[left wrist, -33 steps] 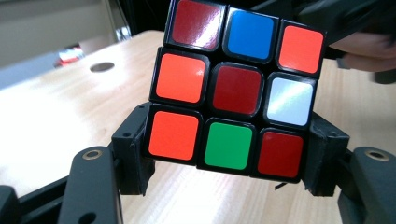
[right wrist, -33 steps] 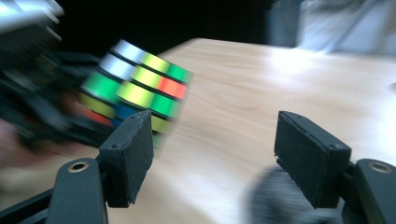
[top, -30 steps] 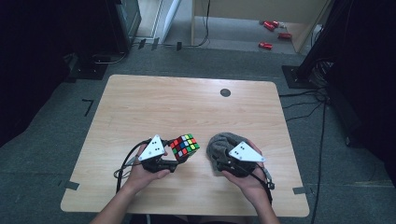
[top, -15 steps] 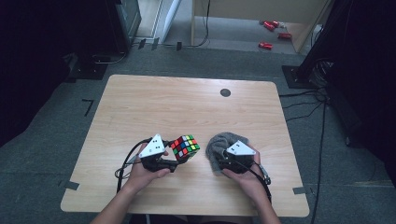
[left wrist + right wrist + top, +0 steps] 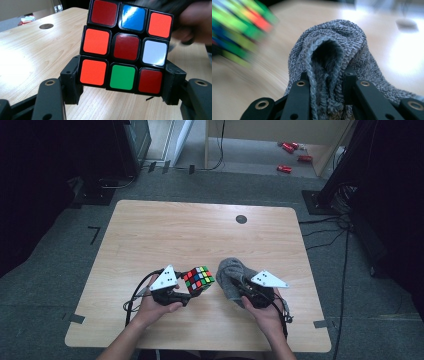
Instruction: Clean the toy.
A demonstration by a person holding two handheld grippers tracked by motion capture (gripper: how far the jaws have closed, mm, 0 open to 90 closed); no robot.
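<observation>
While I'm standing by the table, here's the rundown, view by view:

High view: wooden table (image 5: 150,235), person's forearms coming in from the near edge. The left gripper (image 5: 186,296) holds a puzzle cube (image 5: 198,279) just above the near middle of the table. The right gripper (image 5: 239,289) sits just beside it, clamped on a grey cloth (image 5: 231,272) bunched between the two hands.

Left gripper view: the cube (image 5: 126,45) is squeezed between both black jaws at its bottom row, tilted a bit, lifted off the wood. Face toward the camera is mostly red and orange, with one blue, one white and one green sticker.

Right gripper view: jaws have just been closing and now pinch a fold of the cloth (image 5: 337,47) tight between them, nearly together. Cube (image 5: 239,27) is a blur at the left, pretty near.
</observation>
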